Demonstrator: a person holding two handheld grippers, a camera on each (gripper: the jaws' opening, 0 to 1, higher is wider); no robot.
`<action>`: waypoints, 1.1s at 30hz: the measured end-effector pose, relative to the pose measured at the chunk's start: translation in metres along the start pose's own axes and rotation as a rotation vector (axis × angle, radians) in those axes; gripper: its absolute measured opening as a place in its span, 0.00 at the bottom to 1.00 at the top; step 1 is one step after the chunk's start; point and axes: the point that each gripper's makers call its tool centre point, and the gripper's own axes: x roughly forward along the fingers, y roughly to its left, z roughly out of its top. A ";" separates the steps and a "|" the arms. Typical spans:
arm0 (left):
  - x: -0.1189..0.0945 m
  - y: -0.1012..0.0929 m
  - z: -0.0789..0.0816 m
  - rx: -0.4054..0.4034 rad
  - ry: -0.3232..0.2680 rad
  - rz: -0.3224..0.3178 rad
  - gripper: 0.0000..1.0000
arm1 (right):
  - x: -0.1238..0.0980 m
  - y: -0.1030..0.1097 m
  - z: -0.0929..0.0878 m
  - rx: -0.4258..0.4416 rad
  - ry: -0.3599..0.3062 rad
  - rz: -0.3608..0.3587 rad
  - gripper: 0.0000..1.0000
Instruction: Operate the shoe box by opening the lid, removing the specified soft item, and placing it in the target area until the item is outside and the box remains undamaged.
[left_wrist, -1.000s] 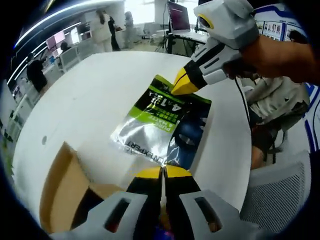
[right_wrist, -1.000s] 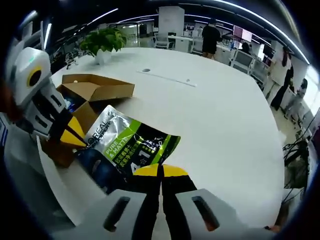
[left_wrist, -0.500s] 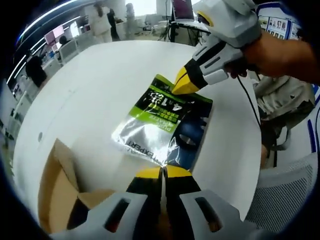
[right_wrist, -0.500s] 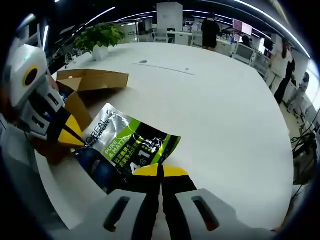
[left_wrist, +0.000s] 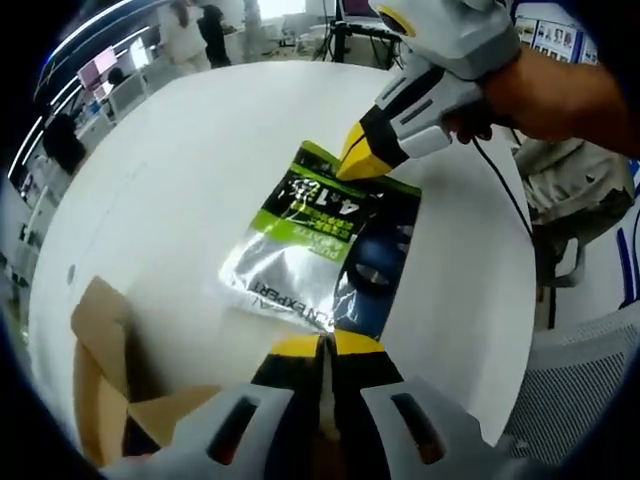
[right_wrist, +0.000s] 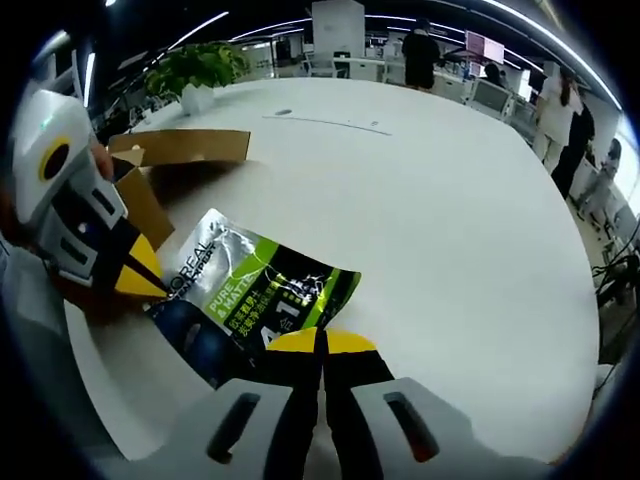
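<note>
White and round-edged, the table (left_wrist: 190, 190) carries a foil pouch (left_wrist: 325, 255) printed in green, silver and dark blue, lying outside the brown cardboard shoe box (right_wrist: 165, 165) whose flaps stand open. In the left gripper view the left gripper (left_wrist: 322, 347) has its yellow-tipped jaws pressed together on the pouch's near edge, and the right gripper (left_wrist: 362, 160), held by a person's hand (left_wrist: 545, 95), comes in from the upper right with its yellow tips closed on the far, green end of the same pouch. In the right gripper view the right gripper's own jaws are likewise pinched shut on the pouch edge beside a large "4:1" marking, while the left gripper enters from the left, its tip at the silver corner near the box. That view also shows a potted plant (right_wrist: 195, 70) at the table's far edge and people (right_wrist: 420, 55) standing among desks beyond; the left gripper view shows a mesh chair (left_wrist: 565, 400) at lower right and only a corner of the box.
</note>
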 end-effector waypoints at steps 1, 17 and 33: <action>0.000 0.000 0.000 -0.005 0.004 0.001 0.00 | 0.001 -0.001 -0.001 0.013 -0.003 0.002 0.00; -0.007 0.001 0.001 -0.037 -0.022 0.003 0.13 | -0.006 -0.004 -0.004 0.078 -0.014 -0.020 0.13; -0.055 0.004 0.011 -0.054 -0.133 0.024 0.15 | -0.040 0.010 0.016 0.059 -0.037 -0.077 0.10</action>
